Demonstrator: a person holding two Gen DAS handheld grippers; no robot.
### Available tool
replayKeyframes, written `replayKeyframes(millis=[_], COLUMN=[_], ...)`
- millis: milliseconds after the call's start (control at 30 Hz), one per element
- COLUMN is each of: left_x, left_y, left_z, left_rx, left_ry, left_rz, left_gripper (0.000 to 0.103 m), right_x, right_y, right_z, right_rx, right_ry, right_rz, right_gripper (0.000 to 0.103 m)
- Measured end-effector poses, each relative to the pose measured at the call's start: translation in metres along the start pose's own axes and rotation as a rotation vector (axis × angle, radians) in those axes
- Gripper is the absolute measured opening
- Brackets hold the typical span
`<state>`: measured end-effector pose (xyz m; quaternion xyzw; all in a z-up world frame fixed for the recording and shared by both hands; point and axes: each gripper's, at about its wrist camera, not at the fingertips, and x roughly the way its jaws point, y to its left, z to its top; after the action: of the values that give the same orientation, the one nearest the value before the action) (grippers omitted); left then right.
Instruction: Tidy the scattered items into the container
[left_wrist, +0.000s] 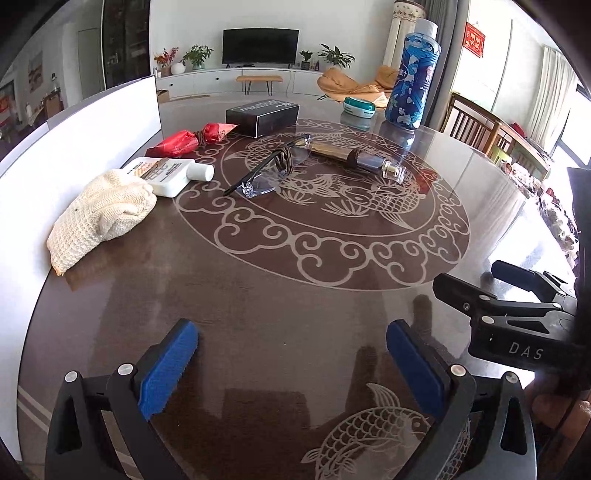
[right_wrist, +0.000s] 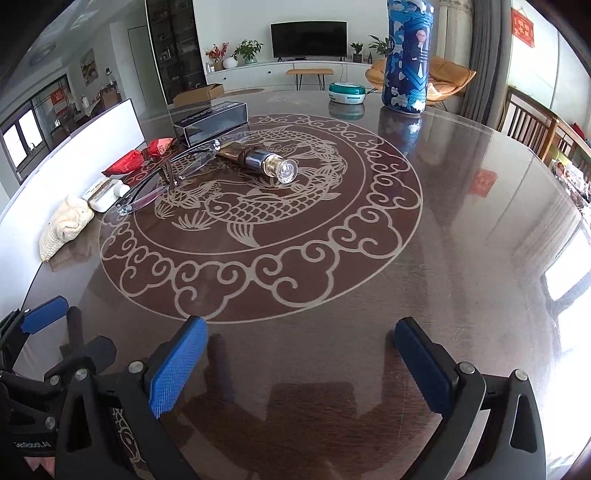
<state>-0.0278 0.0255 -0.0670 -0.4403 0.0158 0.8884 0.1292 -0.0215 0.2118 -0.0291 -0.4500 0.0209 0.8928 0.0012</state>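
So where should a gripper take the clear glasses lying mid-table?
Grip the glasses at the bridge, coming from above. They lie flat with thin temples and slippery lenses, and the bridge, wrapped in brown cord, looks the sturdiest narrow part. Both grippers are open and empty.

On the table: one pair of glasses, one cream knitted cloth, one white bottle, one red packet, one black box, one blue canister, one teal case (far side), one small glass bottle.
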Motion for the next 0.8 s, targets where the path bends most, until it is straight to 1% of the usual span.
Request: replayKeyframes(millis=[133,267,433,533,633,700,800], left_x=[0.003,0.005,0.003,0.001,-0.001,-0.003,-0.011], left_y=[-0.005,-0.008,-0.006,-0.01,-0.006,0.001,0.017], left_z=[0.0,0.0,-0.003,-0.007,-0.008,0.0,0.03], left_rx=[0.025,0.042,0.041,0.079,0.09,0.099,0.136], left_ry=[0.013,0.022,0.02,0.035,0.043,0.027,-0.036], left_rz=[0.034,0.057,0.045,0.059,0.052,0.077,0.14], left_gripper=[0.103,0.103,0.103,0.103,0.103,0.103,0.103], right_x=[0.001,0.004,0.004,0.004,0.004,0.004,0.004], right_y=[0.002,0.007,0.006,0.006,0.006,0.006,0.006], right_z=[0.0,0.0,0.0,0.0,0.0,0.0,0.0], right_rx=[-0.008,-0.03,-0.029,-0.029,-0.029,-0.029,-0.029], right_ry=[0.006,0.018,0.018,0.018,0.018,0.018,0.018], right_rz=[-0.008,-0.035,-0.032,-0.031,-0.031,-0.031,-0.031], right_gripper=[0.103,0.103,0.103,0.103,0.103,0.103,0.103])
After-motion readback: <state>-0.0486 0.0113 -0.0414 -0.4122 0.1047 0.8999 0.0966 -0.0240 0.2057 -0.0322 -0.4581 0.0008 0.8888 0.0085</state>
